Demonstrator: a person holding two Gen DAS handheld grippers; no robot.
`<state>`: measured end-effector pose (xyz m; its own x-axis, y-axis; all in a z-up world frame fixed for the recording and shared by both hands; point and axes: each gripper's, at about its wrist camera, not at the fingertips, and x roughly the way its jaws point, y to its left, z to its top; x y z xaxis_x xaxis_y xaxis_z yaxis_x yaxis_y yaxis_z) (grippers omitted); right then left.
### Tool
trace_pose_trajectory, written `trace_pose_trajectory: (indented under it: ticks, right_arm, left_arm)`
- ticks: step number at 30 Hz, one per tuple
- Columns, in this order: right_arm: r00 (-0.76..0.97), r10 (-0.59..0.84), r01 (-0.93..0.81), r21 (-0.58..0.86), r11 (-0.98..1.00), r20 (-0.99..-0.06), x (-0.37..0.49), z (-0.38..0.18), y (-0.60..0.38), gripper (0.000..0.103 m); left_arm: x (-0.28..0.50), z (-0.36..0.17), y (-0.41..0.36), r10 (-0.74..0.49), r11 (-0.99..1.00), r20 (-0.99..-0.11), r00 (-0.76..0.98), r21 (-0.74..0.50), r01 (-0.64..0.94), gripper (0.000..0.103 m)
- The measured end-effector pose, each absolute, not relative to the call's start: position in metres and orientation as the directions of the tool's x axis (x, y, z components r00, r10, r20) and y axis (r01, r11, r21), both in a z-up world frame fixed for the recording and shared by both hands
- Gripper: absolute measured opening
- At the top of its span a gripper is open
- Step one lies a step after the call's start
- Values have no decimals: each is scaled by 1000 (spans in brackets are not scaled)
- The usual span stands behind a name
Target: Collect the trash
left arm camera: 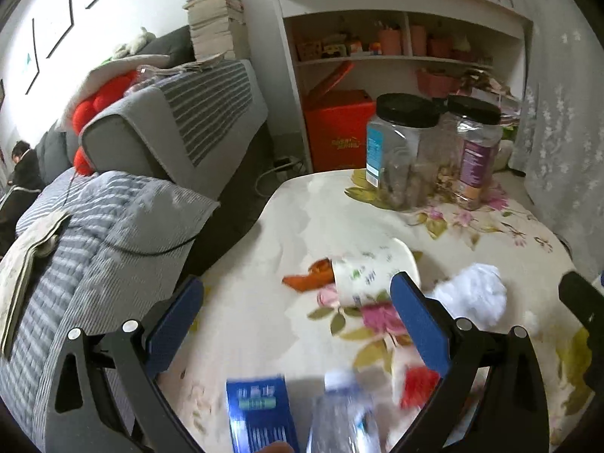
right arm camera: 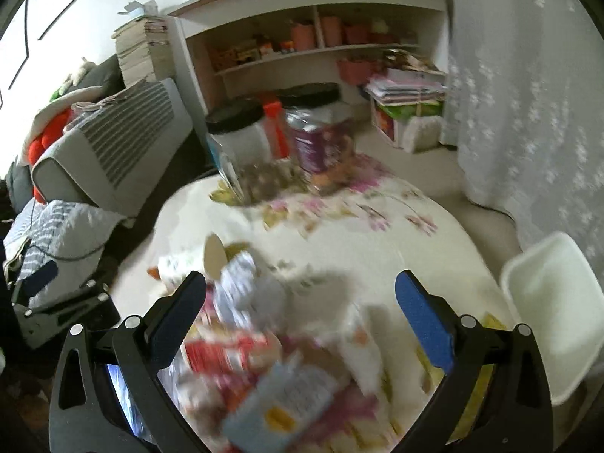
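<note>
Both grippers were held over a round table (left arm camera: 264, 249) covered with a floral cloth, and both views were smeared by motion. The left gripper (left arm camera: 298, 324) was seen with its blue pads set wide apart and nothing between them. In the left wrist view the trash was scattered on the cloth: a paper cup (left arm camera: 373, 275) lay on its side at about 1 o'clock from the gap, an orange scrap (left arm camera: 307, 277) just beside it at 12 o'clock, a crumpled white tissue (left arm camera: 473, 294) at 2 o'clock, a red wrapper (left arm camera: 419, 387) at 4 o'clock, and a blue packet (left arm camera: 260, 413) with a clear plastic bottle (left arm camera: 345, 413) beside it at 6 o'clock, near the lower edge. Two black-lidded clear jars (left arm camera: 406, 151) stood together at the far side of the table, at 12 to 1 o'clock. The right gripper (right arm camera: 300, 322) was likewise noted spread open and empty — under it a blurred heap of wrappers and crumpled paper (right arm camera: 241, 347) was spread from 9 to 6 o'clock; single pieces could not be told apart. A white bin (right arm camera: 547, 302) was seen at 3 o'clock, just beside the table edge. A grey striped sofa (left arm camera: 170, 128) was recorded at 10 o'clock — well apart from the trash.
</note>
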<state>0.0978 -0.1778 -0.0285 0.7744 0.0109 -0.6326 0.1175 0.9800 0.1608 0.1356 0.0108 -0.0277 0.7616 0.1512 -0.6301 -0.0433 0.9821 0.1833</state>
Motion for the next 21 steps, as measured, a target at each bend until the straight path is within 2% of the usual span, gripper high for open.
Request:
trace_pose_trajectory:
  ticks: [6,10,13,16,21]
  right_arm:
    - [789,-20,80,71,994,-614,161,-44,-166,96]
    - [793,-9,56,58,997,-609,173,-46,-163,96]
    - [801,-6,47,54,997,-599,170,-42,-162,96]
    - [811,3,50,74,996,-585,157,-37,-164,96]
    - [837,29,43,119,992,-546,120,-31,-159,96]
  left_arm:
    - [203,-53,16,161,982,-671,724,182,-50,96]
    - [221,-59,13,173,980,-690,703,192,-53,96]
    - [213,-50,11,208,971,-677,706,230,-65,96]
    - [191,-32,20,295,952,-639,711,262,-160,96]
    - [131,-12,54,342,934,-618,708,143,-327,96]
